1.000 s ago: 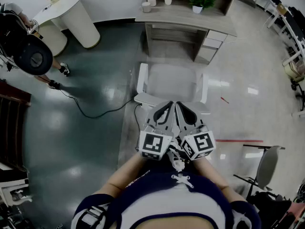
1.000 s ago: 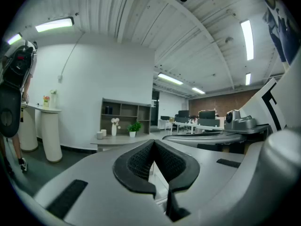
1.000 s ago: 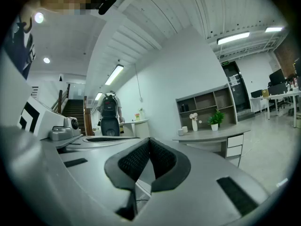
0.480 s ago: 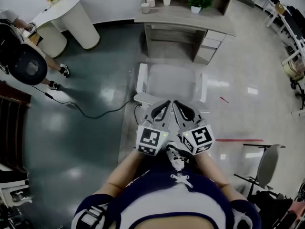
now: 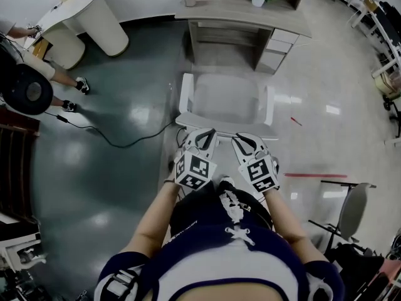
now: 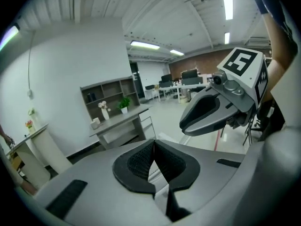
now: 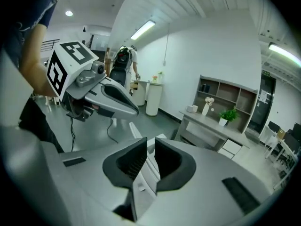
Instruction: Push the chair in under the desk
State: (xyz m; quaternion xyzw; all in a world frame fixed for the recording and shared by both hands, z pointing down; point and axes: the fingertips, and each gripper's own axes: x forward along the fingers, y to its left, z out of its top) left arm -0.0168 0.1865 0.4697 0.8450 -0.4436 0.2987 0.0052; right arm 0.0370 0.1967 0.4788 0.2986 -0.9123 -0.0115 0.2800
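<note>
The scene is viewed from above the person's head, steeply downward, so that the chair (image 5: 225, 102), the desk (image 5: 250, 14) beyond it and both grippers are taken in from well above. On the left gripper (image 5: 202, 133) and the right gripper (image 5: 242, 140) a wide-angle camera is carried close behind the jaws and aimed along them toward the desk. In the left gripper view the right gripper is caught at the right; in the right gripper view the left gripper is caught at the left. The desk is shared by all three views.
</note>
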